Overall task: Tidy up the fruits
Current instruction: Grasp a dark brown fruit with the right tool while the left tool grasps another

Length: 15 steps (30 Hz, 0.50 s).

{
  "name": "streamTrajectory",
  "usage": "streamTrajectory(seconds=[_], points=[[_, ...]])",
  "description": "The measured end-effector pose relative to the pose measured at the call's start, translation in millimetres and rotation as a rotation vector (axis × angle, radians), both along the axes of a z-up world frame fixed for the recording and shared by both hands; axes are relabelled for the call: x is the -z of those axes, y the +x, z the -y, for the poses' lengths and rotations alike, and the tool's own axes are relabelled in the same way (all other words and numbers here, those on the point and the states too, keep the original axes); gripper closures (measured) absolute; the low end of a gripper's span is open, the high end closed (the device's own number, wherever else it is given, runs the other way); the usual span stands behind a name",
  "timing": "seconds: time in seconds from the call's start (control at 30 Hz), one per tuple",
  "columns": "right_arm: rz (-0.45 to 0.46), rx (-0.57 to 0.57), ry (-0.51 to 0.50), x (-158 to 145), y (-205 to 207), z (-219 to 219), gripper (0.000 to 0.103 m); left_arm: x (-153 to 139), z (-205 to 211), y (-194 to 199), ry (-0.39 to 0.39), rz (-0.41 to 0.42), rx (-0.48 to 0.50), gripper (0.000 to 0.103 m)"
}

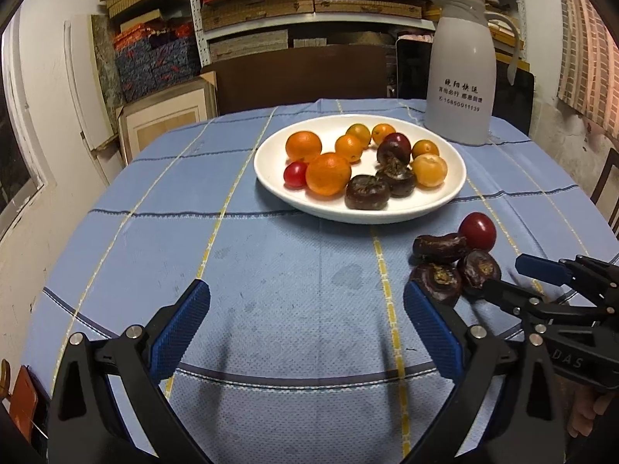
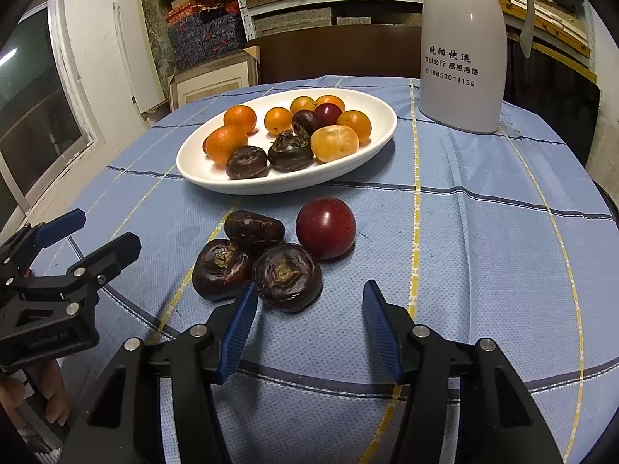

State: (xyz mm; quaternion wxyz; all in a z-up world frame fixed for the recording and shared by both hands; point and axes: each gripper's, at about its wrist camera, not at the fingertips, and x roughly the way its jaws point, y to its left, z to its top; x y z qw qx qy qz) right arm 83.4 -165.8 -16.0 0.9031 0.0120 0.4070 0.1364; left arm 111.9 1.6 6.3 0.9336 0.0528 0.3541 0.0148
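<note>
Three dark water chestnuts [image 2: 257, 261] and a red plum [image 2: 325, 228] lie on the tabletop [image 2: 483, 239] just before the white plate [image 2: 216, 181] of fruit. The right tool [image 2: 309, 301] gapes, empty, one tip beside the nearest chestnut. The left tool [image 1: 305, 301] stands wide, empty. The jug [image 2: 460, 46] top is cut off.
</note>
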Motion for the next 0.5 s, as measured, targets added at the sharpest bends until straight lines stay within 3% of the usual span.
streamTrajectory(seconds=[0.23,0.4,0.5], points=[[-0.03,-0.022,0.004,4.8,10.0,-10.0,0.047,6.0,7.6,1.5,0.032,-0.021,0.017,0.005],[-0.051,-0.037,0.024,6.8,15.5,-12.5,0.061,8.8,10.1,2.4,0.04,-0.034,0.029,0.005],[-0.049,-0.042,0.022,6.7,14.6,-13.3,0.062,10.5,12.6,2.2,0.048,-0.039,0.04,0.005]])
